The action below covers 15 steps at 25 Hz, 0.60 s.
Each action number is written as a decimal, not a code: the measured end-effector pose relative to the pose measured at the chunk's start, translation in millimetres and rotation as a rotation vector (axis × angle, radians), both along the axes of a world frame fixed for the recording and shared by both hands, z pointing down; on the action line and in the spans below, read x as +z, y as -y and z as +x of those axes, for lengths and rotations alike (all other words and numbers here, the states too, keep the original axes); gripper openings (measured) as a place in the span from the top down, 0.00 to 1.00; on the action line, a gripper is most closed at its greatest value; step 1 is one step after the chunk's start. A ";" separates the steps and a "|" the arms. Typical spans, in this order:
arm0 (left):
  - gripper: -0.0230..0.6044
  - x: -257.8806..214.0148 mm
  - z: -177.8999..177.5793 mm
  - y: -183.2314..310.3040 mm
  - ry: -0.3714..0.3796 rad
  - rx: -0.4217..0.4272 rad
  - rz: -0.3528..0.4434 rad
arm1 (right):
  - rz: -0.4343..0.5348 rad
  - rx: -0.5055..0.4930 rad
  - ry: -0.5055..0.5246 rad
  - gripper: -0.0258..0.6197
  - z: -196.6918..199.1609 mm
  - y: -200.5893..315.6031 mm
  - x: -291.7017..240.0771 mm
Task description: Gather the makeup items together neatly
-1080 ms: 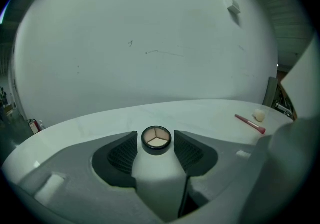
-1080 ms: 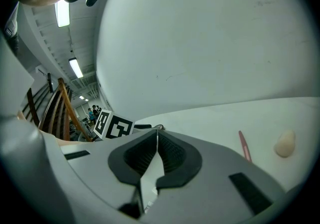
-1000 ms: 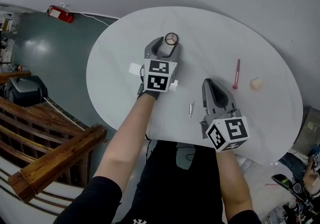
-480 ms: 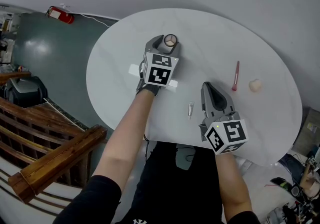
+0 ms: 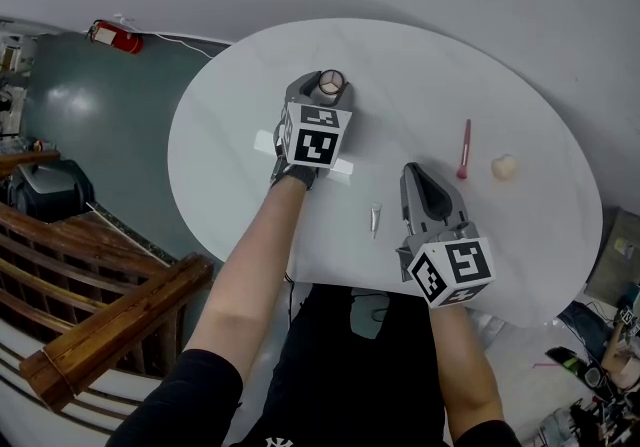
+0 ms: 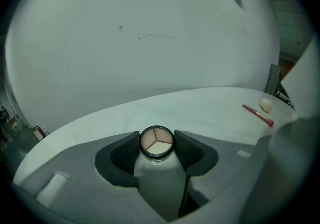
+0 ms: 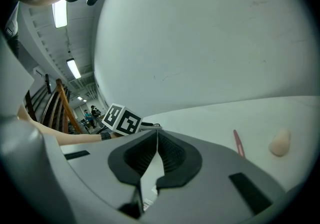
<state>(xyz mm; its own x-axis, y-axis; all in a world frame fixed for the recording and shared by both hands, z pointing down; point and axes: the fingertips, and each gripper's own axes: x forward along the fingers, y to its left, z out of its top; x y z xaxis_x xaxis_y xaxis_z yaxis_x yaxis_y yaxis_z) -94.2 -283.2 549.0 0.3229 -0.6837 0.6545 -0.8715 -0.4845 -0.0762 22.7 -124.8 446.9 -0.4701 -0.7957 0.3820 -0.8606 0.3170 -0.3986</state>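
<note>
The left gripper pinches the compact at the table's eleven o'clock, likely to carry it toward the brush and sponge at three o'clock, while the right gripper's jaws meet empty near five.

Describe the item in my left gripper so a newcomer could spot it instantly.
On the round white table, follow the left gripper to the far side. Between its fingers sits a small round black-rimmed compact. Unlike the slim pink brush and pale sponge further right, its top shows three powder wedges.
</note>
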 end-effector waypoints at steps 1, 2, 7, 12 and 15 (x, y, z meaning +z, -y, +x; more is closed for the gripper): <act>0.61 -0.8 -1.0 0.2 -0.004 -0.003 0.002 | 0.000 0.002 -0.001 0.93 0.4 -0.3 -0.8; 0.61 -1.4 -2.0 0.3 -0.009 -0.007 0.003 | 0.000 0.003 -0.002 0.93 0.9 -0.6 -1.4; 0.61 -5.5 -3.2 -0.2 -0.014 -0.018 0.017 | 0.001 0.010 -0.009 0.93 6.4 -1.5 -1.1; 0.61 -14.5 -3.7 -8.8 -0.023 -0.019 0.025 | 0.008 0.015 -0.012 0.93 5.3 -5.4 -7.8; 0.61 -20.8 -1.5 -19.6 -0.026 -0.012 0.029 | 0.012 0.018 -0.016 0.93 5.8 -8.9 -13.0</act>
